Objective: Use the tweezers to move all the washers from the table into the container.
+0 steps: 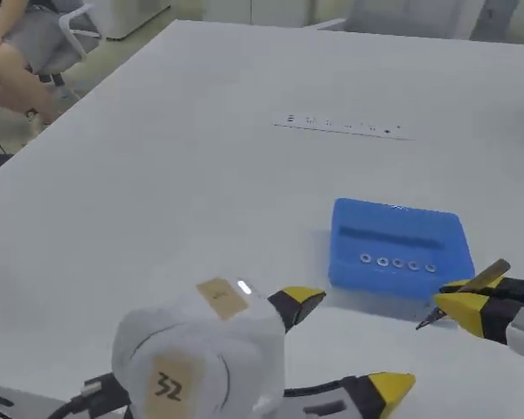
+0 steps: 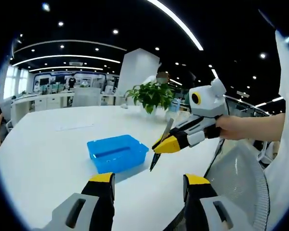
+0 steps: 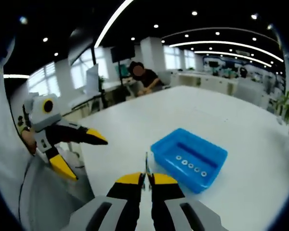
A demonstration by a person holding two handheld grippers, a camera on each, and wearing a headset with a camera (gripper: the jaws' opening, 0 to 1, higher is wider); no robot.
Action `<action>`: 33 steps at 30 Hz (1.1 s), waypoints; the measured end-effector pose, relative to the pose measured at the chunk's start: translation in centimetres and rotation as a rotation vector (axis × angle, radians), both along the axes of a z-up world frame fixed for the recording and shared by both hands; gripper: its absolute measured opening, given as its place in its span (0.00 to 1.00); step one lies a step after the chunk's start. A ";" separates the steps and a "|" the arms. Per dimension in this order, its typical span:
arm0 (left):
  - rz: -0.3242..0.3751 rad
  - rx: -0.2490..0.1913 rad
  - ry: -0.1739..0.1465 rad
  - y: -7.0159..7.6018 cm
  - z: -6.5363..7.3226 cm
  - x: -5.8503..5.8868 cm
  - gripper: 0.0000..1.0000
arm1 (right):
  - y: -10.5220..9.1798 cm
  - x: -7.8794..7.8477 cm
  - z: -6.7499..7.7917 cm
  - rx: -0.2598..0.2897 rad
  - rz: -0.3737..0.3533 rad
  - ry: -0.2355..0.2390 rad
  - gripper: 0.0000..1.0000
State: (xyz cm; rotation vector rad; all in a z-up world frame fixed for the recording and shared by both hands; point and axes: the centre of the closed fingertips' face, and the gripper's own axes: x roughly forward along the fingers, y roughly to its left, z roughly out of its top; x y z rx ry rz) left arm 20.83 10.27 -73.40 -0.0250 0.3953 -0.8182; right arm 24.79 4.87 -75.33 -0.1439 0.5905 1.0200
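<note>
Clamping the tweezers (image 3: 146, 166), the right tool (image 3: 147, 178) is closed; the left tool (image 2: 150, 180) stands wide open, empty. Five washers (image 3: 188, 164) lie inside the container (image 3: 202, 183), ahead and right of the right tool.

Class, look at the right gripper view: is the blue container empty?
No, a row of five washers lies inside the blue container.

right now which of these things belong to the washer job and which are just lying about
Job:
- tweezers, clamped in the right gripper
- washers, a row inside the container
- blue container
- left gripper, open

Lying about:
- thin marked strip on the table, too small to identify
- potted plant
- mesh chair
</note>
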 end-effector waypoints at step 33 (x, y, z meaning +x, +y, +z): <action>-0.727 0.388 -0.067 -5.3 0.8 -2.5 0.03 | 2.4 -6.6 -3.9 -0.255 0.403 -0.093 0.03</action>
